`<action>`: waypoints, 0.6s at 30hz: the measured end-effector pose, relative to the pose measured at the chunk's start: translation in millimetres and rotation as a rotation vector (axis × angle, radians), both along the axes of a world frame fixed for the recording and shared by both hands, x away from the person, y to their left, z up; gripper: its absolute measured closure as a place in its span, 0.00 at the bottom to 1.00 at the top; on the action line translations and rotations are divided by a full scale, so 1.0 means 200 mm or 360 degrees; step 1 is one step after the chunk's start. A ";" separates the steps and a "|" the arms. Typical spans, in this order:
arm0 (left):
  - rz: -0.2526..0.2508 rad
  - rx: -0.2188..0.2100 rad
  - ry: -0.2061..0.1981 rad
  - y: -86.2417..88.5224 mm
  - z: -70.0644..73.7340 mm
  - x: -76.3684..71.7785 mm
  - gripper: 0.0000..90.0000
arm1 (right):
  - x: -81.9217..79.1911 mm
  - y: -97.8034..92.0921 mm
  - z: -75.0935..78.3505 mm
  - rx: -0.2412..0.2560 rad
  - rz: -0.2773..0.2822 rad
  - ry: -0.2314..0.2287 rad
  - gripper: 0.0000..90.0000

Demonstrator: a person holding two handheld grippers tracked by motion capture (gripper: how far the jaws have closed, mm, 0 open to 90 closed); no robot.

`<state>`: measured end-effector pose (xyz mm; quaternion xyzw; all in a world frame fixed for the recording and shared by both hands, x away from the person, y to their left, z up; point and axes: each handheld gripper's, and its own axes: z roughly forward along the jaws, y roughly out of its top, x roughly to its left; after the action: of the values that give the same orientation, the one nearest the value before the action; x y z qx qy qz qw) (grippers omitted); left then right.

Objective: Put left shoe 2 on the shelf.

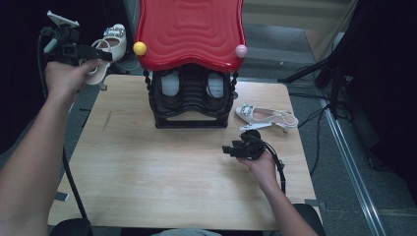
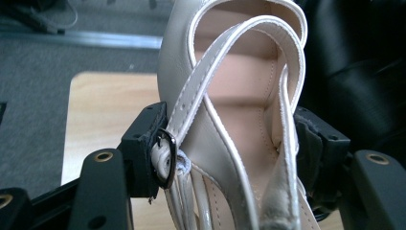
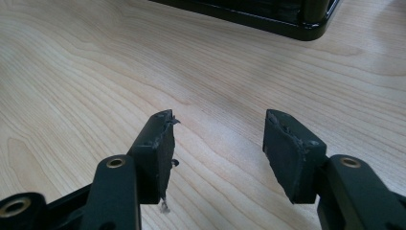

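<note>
Off the table's far left corner, your left gripper (image 1: 101,54) clamps the cream slingback shoe (image 1: 109,49) at its heel end, aloft; light, probably stiff-soled, straps floppy, so hold the body, not the strap (image 2: 230,62); your right gripper (image 3: 218,143) hovers agape over the table (image 1: 162,167); its mate (image 1: 263,116) lies beside the black rack (image 1: 192,98).

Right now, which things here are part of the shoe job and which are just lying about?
In the job:
- left gripper, shut on the cream shoe
- second cream shoe on the table
- shoe rack with red top
- right gripper, jaws open

Lying about:
- cables on floor
- table
</note>
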<state>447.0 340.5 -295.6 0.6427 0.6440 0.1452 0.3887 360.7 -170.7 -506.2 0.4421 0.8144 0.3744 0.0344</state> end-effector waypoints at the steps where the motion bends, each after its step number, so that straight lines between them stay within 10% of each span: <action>1: 0.0000 -0.0005 -0.0021 0.00 0.03 -0.01 0.41 | 0.00 0.00 0.00 0.0000 0.0000 0.0000 0.51; 18: -0.0039 0.0056 -0.0225 -0.18 0.56 -0.02 0.41 | 0.00 0.01 0.00 -0.0004 0.0006 -0.0006 0.51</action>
<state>442.2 304.3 -182.7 0.6455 0.6043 0.1968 0.4235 360.9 -169.5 -506.2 0.4398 0.8156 0.3743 0.0359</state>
